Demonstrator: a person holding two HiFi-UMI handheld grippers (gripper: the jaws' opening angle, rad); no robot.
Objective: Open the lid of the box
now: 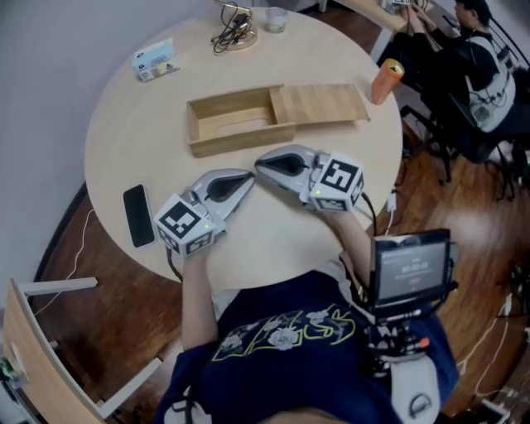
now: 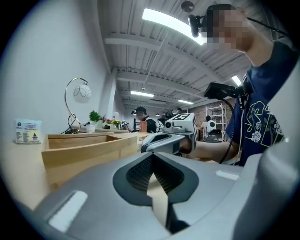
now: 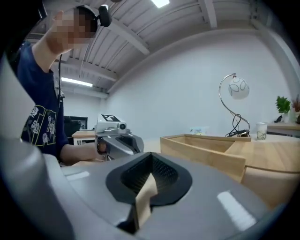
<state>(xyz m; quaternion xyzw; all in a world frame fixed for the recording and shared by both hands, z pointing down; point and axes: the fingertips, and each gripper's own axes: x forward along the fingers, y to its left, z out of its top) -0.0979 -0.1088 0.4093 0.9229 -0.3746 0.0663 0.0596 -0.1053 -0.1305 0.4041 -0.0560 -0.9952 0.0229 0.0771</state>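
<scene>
A shallow wooden box point(image 1: 232, 120) lies at the middle of the round table point(image 1: 116, 141). Its flat lid point(image 1: 321, 103) is slid out to the right, so the left half of the box is uncovered. My left gripper point(image 1: 248, 179) rests on the table just in front of the box, shut with nothing between its fingers. Beside it, my right gripper point(image 1: 258, 164) is also shut and empty, tip close to the box's front wall. The two tips nearly meet. The left gripper view shows the box point(image 2: 84, 150) and the right gripper point(image 2: 173, 136). The right gripper view shows the box point(image 3: 206, 150), the lid point(image 3: 267, 154) and the left gripper point(image 3: 117, 140).
A black phone point(image 1: 138, 215) lies at the table's left edge. A small card pack point(image 1: 156, 60), a lamp base with cables point(image 1: 234, 29) and a cup point(image 1: 276, 19) sit at the back. An orange can point(image 1: 386, 80) stands at the right rim. A person point(image 1: 480, 66) sits beyond.
</scene>
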